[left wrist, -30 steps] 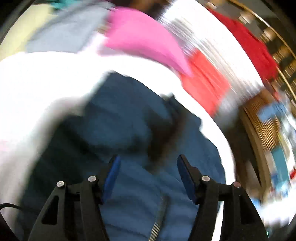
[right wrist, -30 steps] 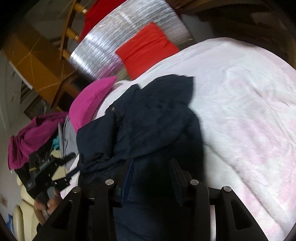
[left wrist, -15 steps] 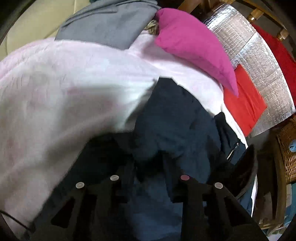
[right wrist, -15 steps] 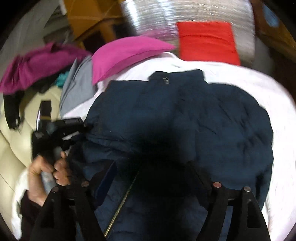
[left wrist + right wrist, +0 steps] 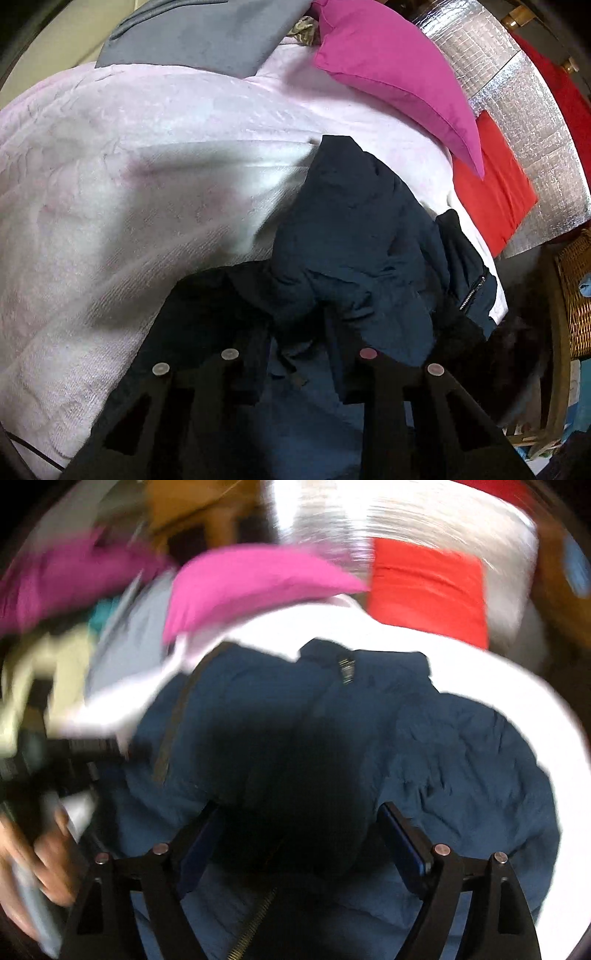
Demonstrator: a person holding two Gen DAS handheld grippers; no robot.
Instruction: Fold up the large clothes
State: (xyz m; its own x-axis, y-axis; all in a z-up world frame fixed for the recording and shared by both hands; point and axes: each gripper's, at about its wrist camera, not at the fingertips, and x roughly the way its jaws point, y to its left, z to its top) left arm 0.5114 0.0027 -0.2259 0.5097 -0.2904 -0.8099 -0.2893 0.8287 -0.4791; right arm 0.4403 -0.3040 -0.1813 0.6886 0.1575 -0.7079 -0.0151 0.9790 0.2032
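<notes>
A dark navy padded jacket (image 5: 443, 746) lies on a pale pink blanket (image 5: 129, 184). In the left wrist view the jacket (image 5: 351, 240) is bunched up, and my left gripper (image 5: 295, 332) is closed on a fold of it near the lower middle. In the right wrist view, which is blurred, the jacket lies spread with its collar (image 5: 347, 657) at the far side and its zip (image 5: 255, 923) at the near edge. My right gripper (image 5: 295, 834) is open above the jacket's near part, with its shadow on the fabric.
A magenta pillow (image 5: 399, 74) and a grey cloth (image 5: 207, 33) lie at the blanket's far side. A red cushion (image 5: 491, 199) leans on a silver foil panel (image 5: 535, 122). A wicker basket (image 5: 576, 288) stands at the right. The other hand (image 5: 33, 856) shows at the left.
My left gripper has closed on the jacket and gathered it into a bunch. My right gripper has opened wide and swung round to face the collar; its view is blurred by motion.
</notes>
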